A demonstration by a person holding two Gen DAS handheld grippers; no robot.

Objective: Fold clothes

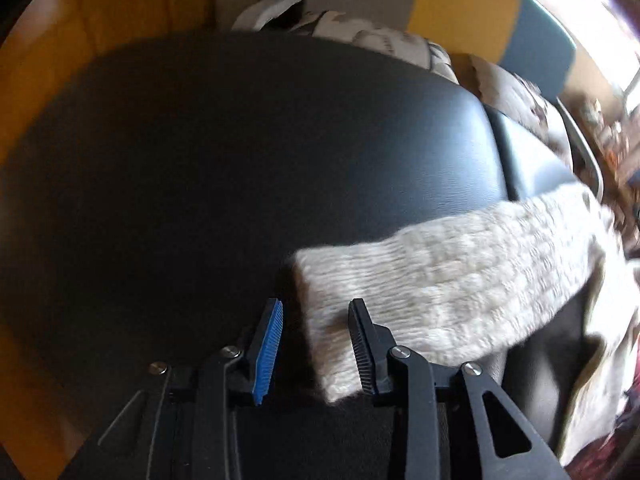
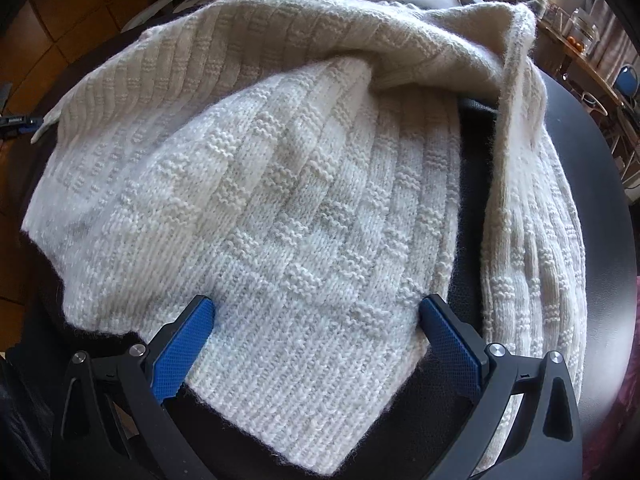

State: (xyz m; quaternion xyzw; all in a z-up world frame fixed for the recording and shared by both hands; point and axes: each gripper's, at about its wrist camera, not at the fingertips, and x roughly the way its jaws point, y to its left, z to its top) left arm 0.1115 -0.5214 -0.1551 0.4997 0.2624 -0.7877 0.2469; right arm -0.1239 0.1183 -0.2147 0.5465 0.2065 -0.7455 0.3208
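Observation:
A cream knitted sweater (image 2: 280, 184) lies crumpled on a black padded surface (image 2: 592, 184), with one part folded back over the body. My right gripper (image 2: 318, 312) stands wide open just above the near hem, its blue pads (image 2: 188, 344) on either side of the knit. In the left wrist view one sleeve (image 1: 460, 280) stretches across the black surface (image 1: 200, 160) from the right. Its cuff end lies between the fingers of my left gripper (image 1: 316, 316), which is open; neither pad presses on the knit.
Orange-brown floor tiles (image 1: 48, 80) border the black surface on the left. Patterned cushions (image 1: 380, 40) and a yellow and blue panel (image 1: 460, 4) sit behind it. A cluttered wooden table (image 2: 580, 48) and a blue chair (image 2: 626, 76) stand at the far right.

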